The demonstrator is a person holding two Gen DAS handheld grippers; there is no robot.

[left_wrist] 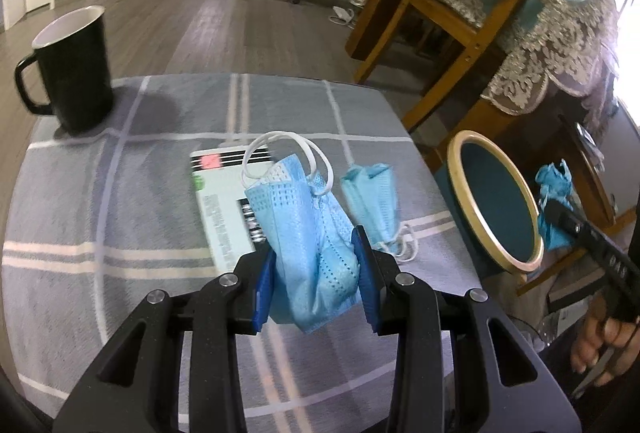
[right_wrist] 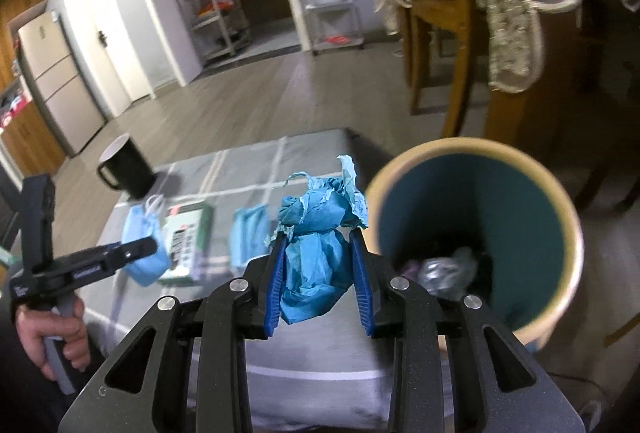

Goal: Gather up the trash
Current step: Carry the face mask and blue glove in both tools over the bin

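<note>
Blue mask (left_wrist: 308, 233) sits pinched in the left gripper (left_wrist: 316, 269), whose jaws press on its folded body, white ear loops standing up above the checked worktop (left_wrist: 120, 233). A second mask (left_wrist: 372, 201) lies on the cloth just right of a flat box (left_wrist: 224, 201); a black mug (left_wrist: 76, 73) stands at the far left. The right gripper (right_wrist: 318, 265) has its jaws clamped on crumpled blue paper (right_wrist: 316, 233), held just left of the bin (right_wrist: 560, 209), which already contains some trash.
</note>
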